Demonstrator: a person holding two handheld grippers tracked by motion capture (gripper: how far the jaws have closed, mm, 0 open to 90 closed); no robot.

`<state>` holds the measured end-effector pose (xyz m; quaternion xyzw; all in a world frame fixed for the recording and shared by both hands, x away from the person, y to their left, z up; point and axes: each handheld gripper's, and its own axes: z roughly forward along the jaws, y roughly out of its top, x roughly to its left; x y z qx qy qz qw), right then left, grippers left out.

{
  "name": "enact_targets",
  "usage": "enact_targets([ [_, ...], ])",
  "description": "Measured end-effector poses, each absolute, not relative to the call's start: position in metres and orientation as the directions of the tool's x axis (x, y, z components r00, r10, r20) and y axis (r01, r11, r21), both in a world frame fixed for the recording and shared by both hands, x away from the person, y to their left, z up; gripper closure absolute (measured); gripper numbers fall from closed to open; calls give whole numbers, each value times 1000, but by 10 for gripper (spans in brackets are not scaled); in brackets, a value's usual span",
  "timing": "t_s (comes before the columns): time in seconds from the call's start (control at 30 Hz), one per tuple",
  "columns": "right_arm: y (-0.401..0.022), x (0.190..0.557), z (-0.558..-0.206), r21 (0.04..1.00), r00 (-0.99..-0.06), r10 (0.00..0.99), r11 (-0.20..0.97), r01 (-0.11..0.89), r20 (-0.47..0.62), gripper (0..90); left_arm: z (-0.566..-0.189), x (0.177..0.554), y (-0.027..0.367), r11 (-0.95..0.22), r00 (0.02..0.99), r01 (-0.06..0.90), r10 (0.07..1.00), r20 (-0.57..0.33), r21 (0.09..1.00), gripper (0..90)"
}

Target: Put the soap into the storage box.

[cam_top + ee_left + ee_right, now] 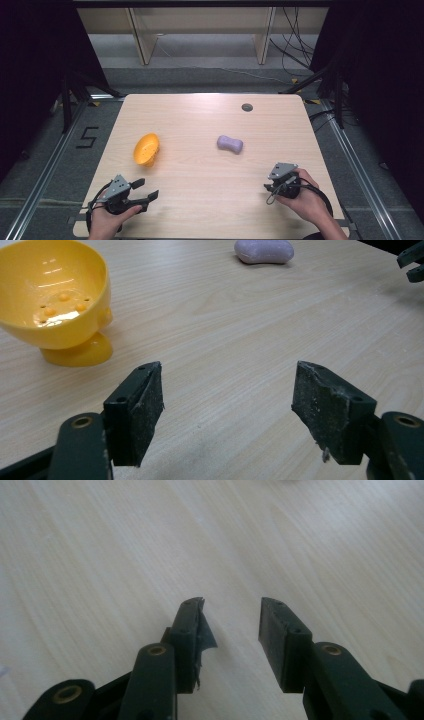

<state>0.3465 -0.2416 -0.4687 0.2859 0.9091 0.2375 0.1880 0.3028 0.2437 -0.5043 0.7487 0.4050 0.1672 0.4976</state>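
- We see a light wooden tabletop point(210, 165) from above, and two things lie on it: a yellow bowl point(146, 149) and a purple soap bar point(230, 144).
- The yellow bowl stands in the left half of the tabletop, closer to the left edge than to the middle. In the left gripper view the yellow bowl point(52, 300) sits on a small foot, leans a little, and has small holes in its bottom.
- The purple soap bar lies a little right of the middle, well apart from the bowl. In the left gripper view the purple soap bar point(264, 251) shows far ahead, near the top.
- A small dark round hole point(247, 107) is in the tabletop near the far edge, right of the middle.
- The left gripper point(145, 190) is near the front left corner, held by the left hand point(107, 220). Its jaws are spread wide and nothing is between them; only bare wood shows in the gap of the left gripper point(227, 405).
- The right gripper point(272, 187) is near the front right corner, held by the right hand point(307, 200). In its own view the right gripper point(231, 635) has its jaws parted with a narrower gap, holding nothing, above bare wood. The pad point(202, 635) of one jaw looks torn and peels away.
- Both grippers are well apart from the bowl and the soap bar.
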Motion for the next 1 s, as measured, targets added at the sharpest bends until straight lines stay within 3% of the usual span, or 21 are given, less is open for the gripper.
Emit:
enact_targets([
  [0.03,-240,347,-471,557,-769,608,715,424,-195,607,-504,303,244,-177,616,440,773,-153,880,275],
  [0.33,-215,371,-453,423,-854,501,811,404,-143,563,-505,301,244,-175,611,449,776,-158,876,274],
  [0.5,-188,406,-442,354,-886,444,857,375,-137,522,-505,301,244,-179,619,448,769,-160,876,271],
  [1.0,-148,471,-435,327,-887,426,876,355,-176,487,-506,301,245,-179,617,462,769,-169,869,270],
])
